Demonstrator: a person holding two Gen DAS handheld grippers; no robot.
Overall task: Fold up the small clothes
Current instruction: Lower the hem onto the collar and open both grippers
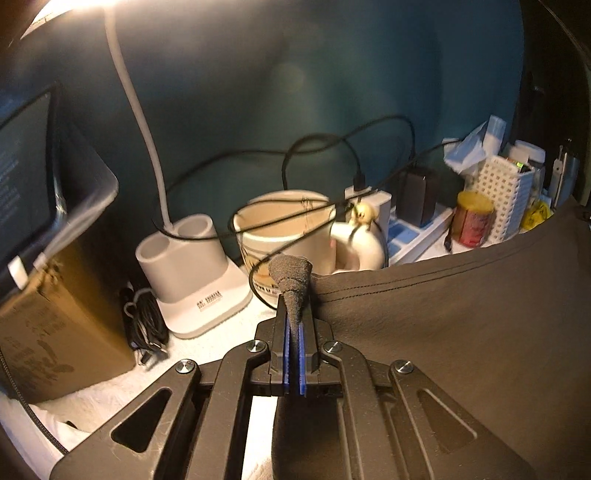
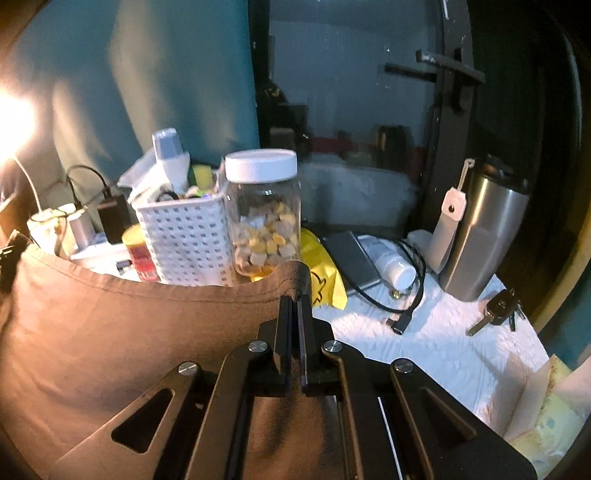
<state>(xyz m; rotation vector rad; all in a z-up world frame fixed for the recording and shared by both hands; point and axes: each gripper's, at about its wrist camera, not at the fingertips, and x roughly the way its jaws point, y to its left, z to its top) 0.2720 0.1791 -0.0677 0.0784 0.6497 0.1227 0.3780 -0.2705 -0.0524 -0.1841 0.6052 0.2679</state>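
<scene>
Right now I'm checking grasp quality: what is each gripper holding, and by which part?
Both hold the brown garment: the left gripper pinches one corner of its hemmed edge, the right gripper the other corner.

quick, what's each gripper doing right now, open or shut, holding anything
Left gripper: shut, pinching a corner of the brown garment.
Right gripper: shut, clamped on the garment's other corner along the hem.

Dim room; warm glare from the desk lamp (image 1: 74,7) upper left, edges fisheye-bent and blurred.
</scene>
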